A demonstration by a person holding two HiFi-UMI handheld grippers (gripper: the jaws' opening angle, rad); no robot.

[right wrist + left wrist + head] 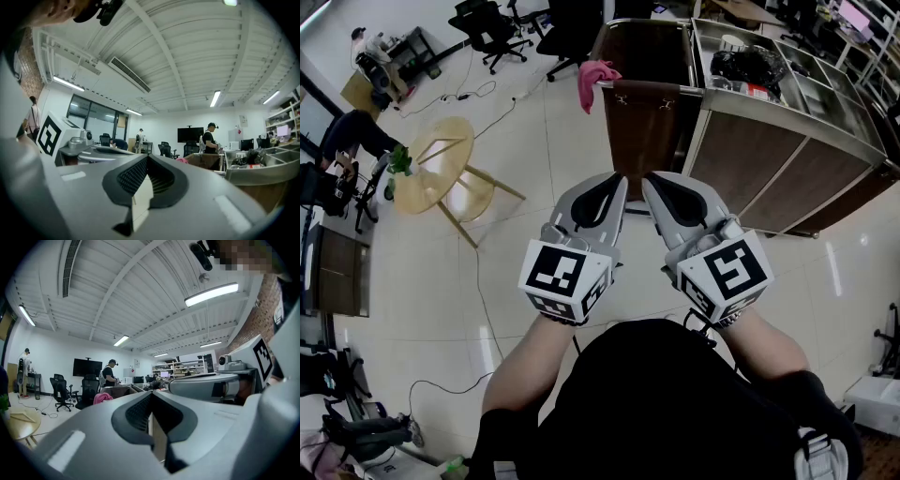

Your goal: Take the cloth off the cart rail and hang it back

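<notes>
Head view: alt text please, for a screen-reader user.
Seen from above, a person holds the left gripper and right gripper side by side, both shut and empty, short of a cart. A pink cloth hangs at its left corner; a round table stands at left.

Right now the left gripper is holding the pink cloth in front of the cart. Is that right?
No. The pink cloth hangs on the rail of the cart, untouched. The left gripper, in front of the cart, is shut on nothing. The head view shows it.
</notes>
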